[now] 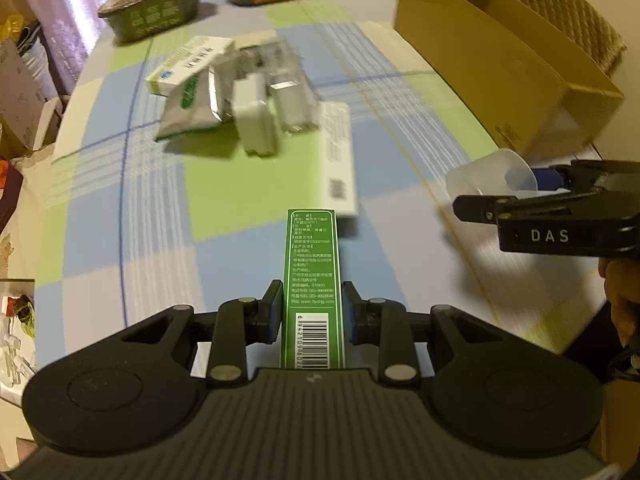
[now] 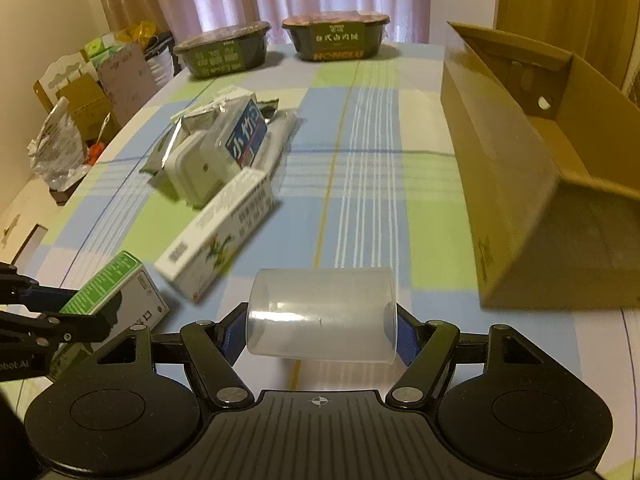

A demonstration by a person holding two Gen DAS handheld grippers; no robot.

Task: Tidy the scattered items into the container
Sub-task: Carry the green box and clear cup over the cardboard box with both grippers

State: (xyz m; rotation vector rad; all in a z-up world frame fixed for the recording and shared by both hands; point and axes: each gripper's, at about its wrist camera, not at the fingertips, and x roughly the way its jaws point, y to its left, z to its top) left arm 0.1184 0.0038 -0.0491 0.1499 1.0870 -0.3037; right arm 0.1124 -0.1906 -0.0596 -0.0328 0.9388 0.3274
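Observation:
My left gripper (image 1: 313, 312) is shut on a slim green box (image 1: 313, 280) with a barcode, held above the table; the same green box (image 2: 108, 288) shows at lower left in the right wrist view. My right gripper (image 2: 320, 330) is shut on a clear plastic cup (image 2: 322, 314) lying sideways between its pads; that cup (image 1: 492, 178) appears at the right of the left wrist view. A long white box (image 1: 339, 156) lies just ahead. A pile of white and green packets (image 1: 232, 92) sits mid-table. The open cardboard box (image 2: 520, 168) stands to the right.
Two dark food bowls (image 2: 224, 54) (image 2: 336, 40) stand at the far table edge before pink curtains. The tablecloth (image 2: 360, 184) is checked blue, green and white. Bags and cartons (image 2: 80, 100) crowd the floor at left. A chair (image 1: 572, 20) stands behind the cardboard box.

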